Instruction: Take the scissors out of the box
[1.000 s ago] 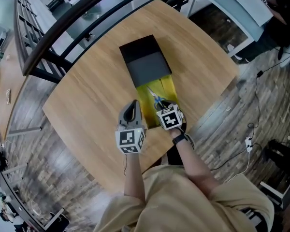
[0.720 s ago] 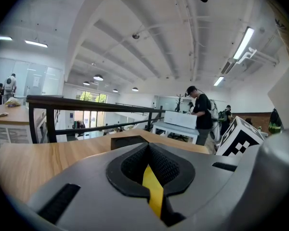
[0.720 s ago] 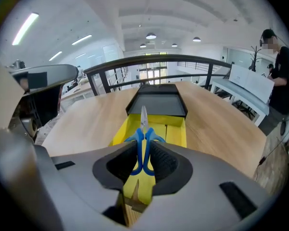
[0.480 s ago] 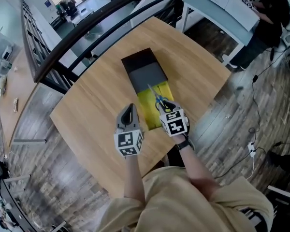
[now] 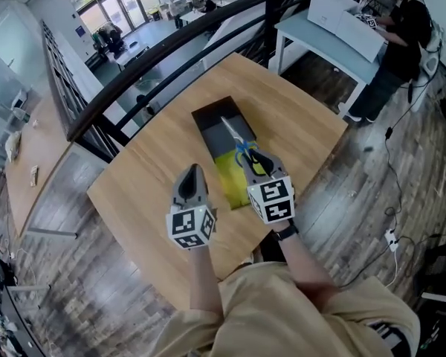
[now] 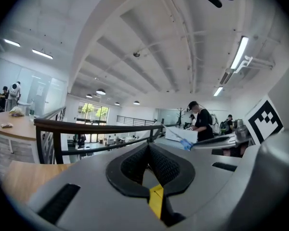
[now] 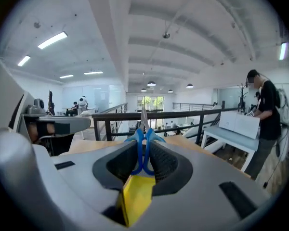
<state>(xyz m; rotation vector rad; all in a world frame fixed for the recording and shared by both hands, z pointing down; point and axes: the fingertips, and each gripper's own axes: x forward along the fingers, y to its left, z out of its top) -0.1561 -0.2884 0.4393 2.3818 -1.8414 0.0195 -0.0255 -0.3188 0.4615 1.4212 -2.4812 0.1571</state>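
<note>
The right gripper (image 5: 254, 161) holds the blue scissors (image 5: 234, 134) in its jaws, now lifted out of the box (image 5: 210, 125) mid-frame. The left gripper (image 5: 191, 177), jaws closed and empty, is higher too.

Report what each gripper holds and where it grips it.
The right gripper holds the scissors by their blue handles, blades pointing away. The left gripper is shut and holds nothing.

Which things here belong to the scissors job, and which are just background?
Job:
scissors, clamped in the right gripper
box below them
wooden table bearing the box

Just around:
left gripper, shut and empty
railing
white desk
person standing at it
</note>
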